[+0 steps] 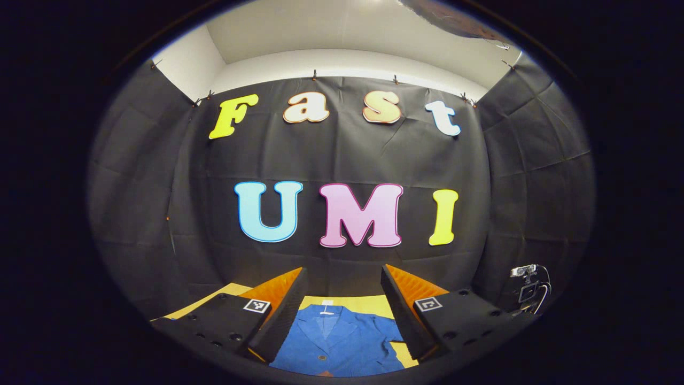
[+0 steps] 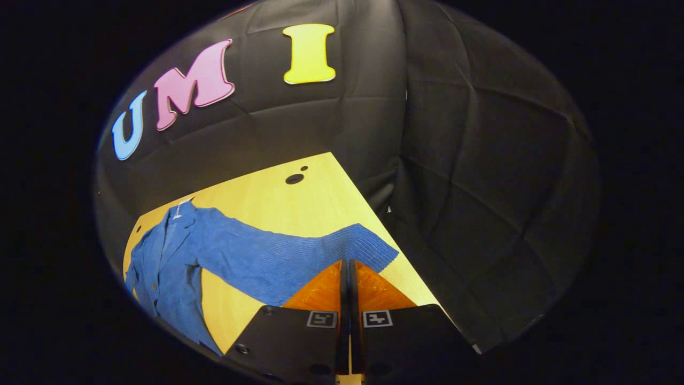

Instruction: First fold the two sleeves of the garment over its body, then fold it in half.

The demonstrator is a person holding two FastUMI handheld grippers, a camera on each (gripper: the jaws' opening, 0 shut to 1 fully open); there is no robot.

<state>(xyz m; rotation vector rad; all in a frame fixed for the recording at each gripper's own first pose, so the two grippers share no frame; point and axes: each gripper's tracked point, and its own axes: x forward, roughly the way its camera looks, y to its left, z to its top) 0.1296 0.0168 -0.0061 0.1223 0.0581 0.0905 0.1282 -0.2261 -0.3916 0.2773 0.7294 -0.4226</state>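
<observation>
Right gripper (image 2: 348,267) clamped on blue garment's (image 2: 176,251) sleeve cuff (image 2: 368,247), stretched across yellow table (image 2: 288,206); left gripper (image 1: 342,291) spread wide, held above the collar (image 1: 326,315)

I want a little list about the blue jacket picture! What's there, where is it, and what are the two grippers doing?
garment: blue jacket, lying on the table
table: yellow wood
sleeve: stretched out sideways, not folded yet
right gripper: shut at the sleeve's cuff; whether it pinches the cloth cannot be told
left gripper: open, above the collar end
</observation>
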